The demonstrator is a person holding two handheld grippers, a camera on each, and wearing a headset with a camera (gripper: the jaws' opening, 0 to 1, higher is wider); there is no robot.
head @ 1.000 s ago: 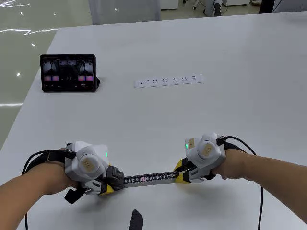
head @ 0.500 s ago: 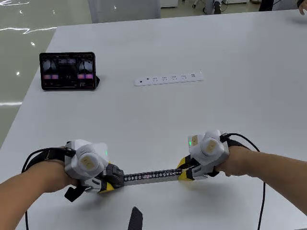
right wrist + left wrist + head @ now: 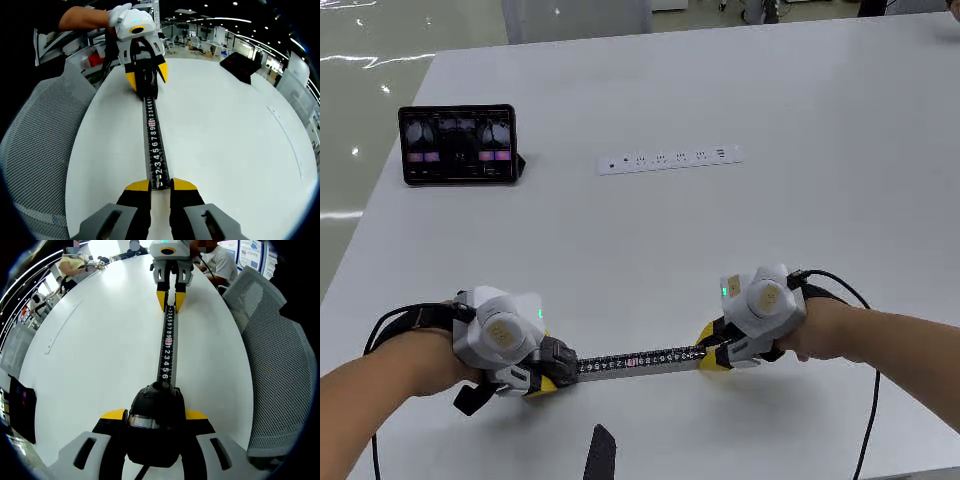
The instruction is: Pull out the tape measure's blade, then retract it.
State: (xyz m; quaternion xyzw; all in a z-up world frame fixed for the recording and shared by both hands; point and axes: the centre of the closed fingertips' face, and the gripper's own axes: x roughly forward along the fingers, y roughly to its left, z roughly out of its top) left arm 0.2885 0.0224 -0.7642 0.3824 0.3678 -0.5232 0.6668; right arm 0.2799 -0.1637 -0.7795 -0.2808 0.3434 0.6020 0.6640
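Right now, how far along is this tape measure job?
Partly done: the blade is already drawn out of the tape measure case. In hand: left tongs clamp the case, right tongs pinch the blade's tip. Left: maybe more pulling, then retracting it.

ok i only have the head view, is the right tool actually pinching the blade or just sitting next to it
observer: the right gripper view shows the right tool shut on the blade, one yellow tip on each side of its end.
operator: and the left one, what's it got
observer: in the left gripper view the left tool clamps the black case between its yellow tips.
operator: can you read the markings
observer: yes, in the right gripper view the digits count up from the right tool toward the black case.
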